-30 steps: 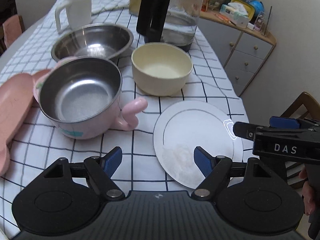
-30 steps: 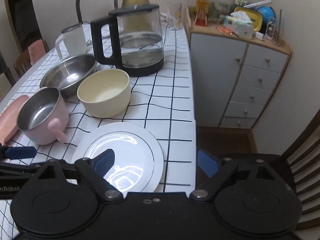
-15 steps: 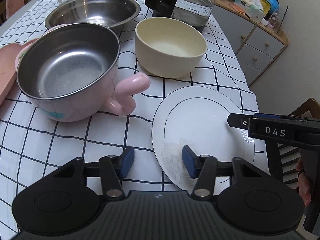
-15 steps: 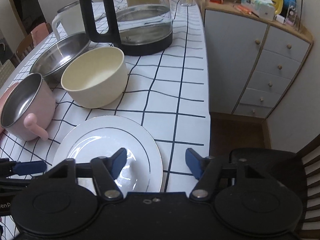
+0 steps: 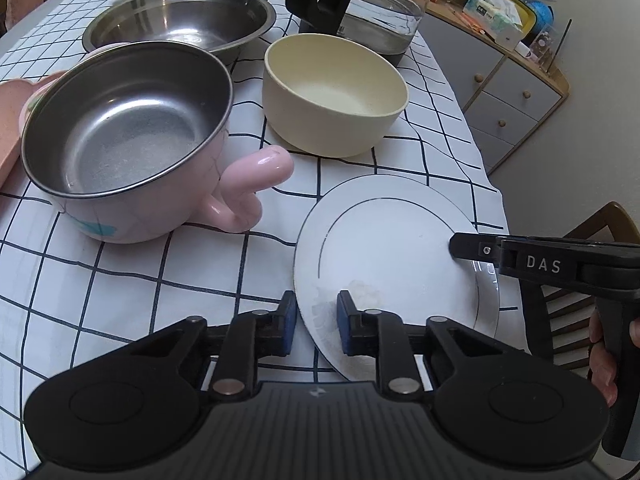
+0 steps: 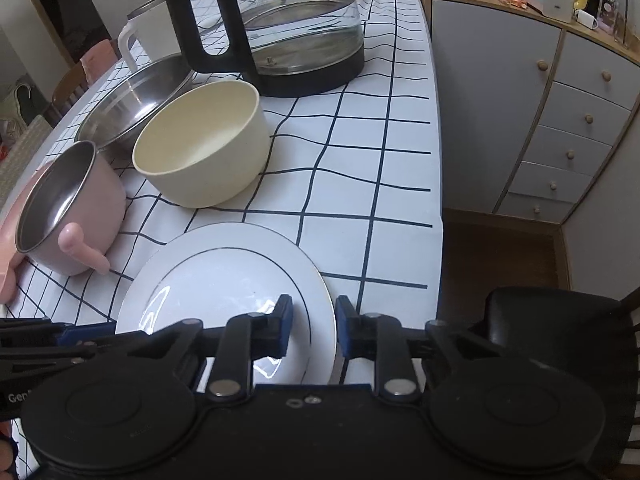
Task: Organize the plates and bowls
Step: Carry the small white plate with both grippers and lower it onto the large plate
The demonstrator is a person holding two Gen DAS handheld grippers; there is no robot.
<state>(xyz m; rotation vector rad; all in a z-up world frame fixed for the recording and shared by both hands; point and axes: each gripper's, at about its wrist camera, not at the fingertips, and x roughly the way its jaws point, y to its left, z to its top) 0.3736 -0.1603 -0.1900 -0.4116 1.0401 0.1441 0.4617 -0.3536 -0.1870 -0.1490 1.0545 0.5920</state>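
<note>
Checked tablecloth [image 5: 132,292]: cream bowl [image 5: 334,96], pink pot [image 5: 124,140] behind white plate [image 5: 396,264].

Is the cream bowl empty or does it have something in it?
Empty. The left wrist view looks into the cream bowl and shows only its bare bottom.

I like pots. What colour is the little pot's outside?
Pink pot, clearest in left wrist view.

The light in the room is soft and even, and my pictures are sharp. The white plate [image 6: 224,276] shows bright curved glare near my right tongs [image 6: 313,330]. The steel bowl [image 5: 180,16] has gentle reflections. Shadows under the dishes are weak. Straight lines of the tablecloth [image 6: 360,184] bend strongly at the edges, and the corners are dark.
</note>
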